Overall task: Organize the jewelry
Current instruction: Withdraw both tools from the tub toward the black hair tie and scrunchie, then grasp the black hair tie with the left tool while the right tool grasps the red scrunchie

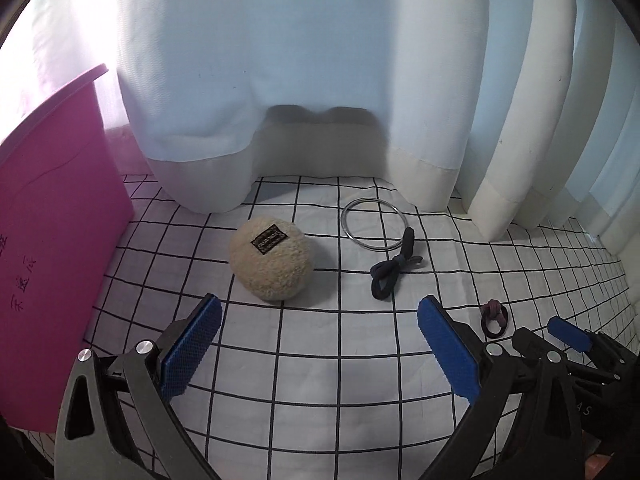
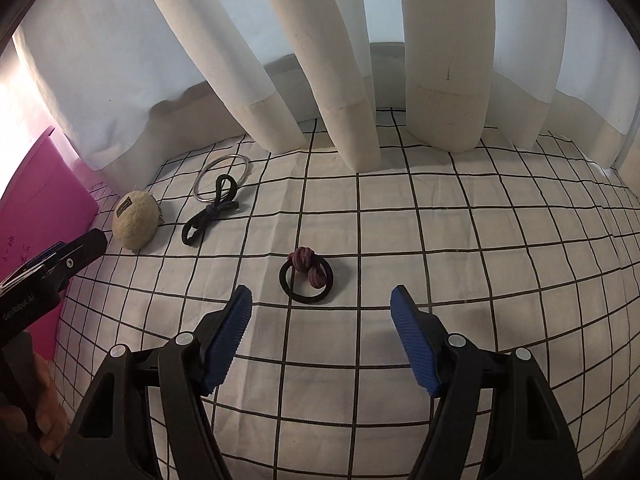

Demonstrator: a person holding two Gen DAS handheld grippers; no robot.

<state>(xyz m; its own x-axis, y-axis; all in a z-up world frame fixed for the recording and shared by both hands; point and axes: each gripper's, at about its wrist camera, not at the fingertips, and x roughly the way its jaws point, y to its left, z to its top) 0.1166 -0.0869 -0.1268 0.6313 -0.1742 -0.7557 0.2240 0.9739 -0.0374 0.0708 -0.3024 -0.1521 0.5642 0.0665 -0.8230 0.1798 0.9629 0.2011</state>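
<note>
Both my grippers, left (image 1: 320, 344) and right (image 2: 320, 332), hang wide, empty. Hair tie (image 2: 306, 280) at 12 o'clock looks light, squishy; I'd pinch its knot (image 2: 306, 262).

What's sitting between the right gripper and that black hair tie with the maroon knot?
Nothing visible. The open right gripper faces the black hair tie across bare checked cloth; the fuzzy pouch lies far to the left.

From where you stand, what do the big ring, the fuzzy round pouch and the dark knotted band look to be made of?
The big ring looks like polished metal: thin, silvery, glinting. The fuzzy round pouch looks like cream fleece or plush, its surface nubbly, with a small dark label. The dark knotted band seems to be matte navy fabric-covered elastic, though that is a guess.
</note>
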